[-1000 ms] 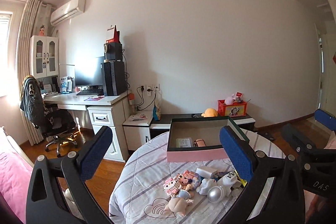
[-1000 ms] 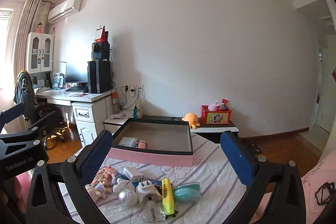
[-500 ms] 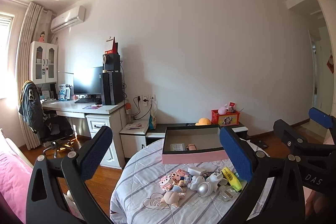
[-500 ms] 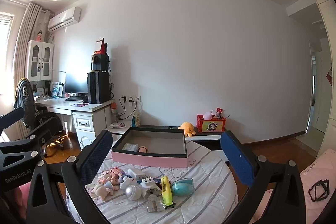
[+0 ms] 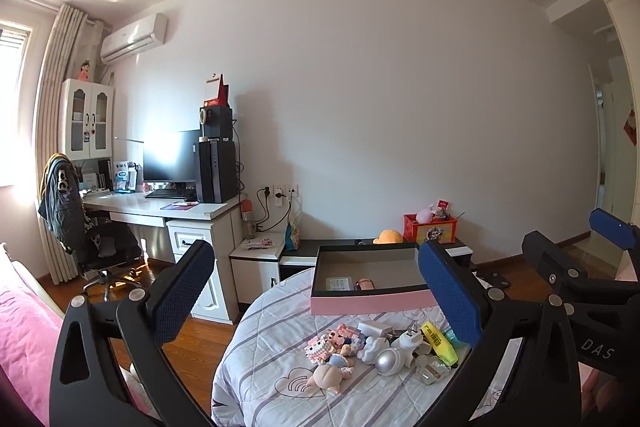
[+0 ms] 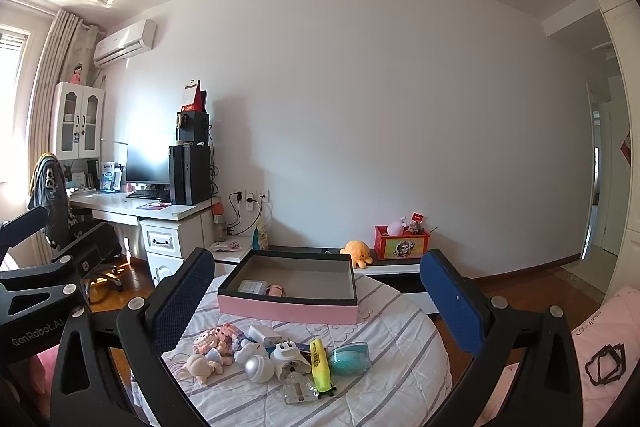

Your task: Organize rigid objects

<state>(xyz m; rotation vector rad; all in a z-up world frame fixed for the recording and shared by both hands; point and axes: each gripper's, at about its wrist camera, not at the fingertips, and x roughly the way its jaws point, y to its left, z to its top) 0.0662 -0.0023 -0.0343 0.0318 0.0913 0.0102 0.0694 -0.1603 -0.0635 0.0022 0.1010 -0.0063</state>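
Both grippers hang above the near edge of a round table (image 6: 400, 331) with a striped cloth, jaws spread wide and holding nothing. In the left wrist view the left gripper (image 5: 316, 291) frames the table from 7 o'clock, and the right gripper (image 5: 580, 267) shows at 3 o'clock. In the right wrist view the right gripper (image 6: 316, 291) faces the table head-on, with the left gripper (image 6: 44, 267) at 9 o'clock.

A pink box (image 6: 288, 309) with a dark rim sits at the table's far side, 12 o'clock from the toys; a small pack (image 6: 252, 286) and a pink item (image 6: 276, 290) lie in its left end.

The loose pile lies nearer: a doll (image 6: 200, 367), a block figure (image 6: 218, 341), a silver ball (image 6: 259, 367), a white plug (image 6: 286, 353), a yellow marker (image 6: 320, 363), a teal case (image 6: 349, 359) and a clear bottle (image 6: 298, 389), touching or just beside each other
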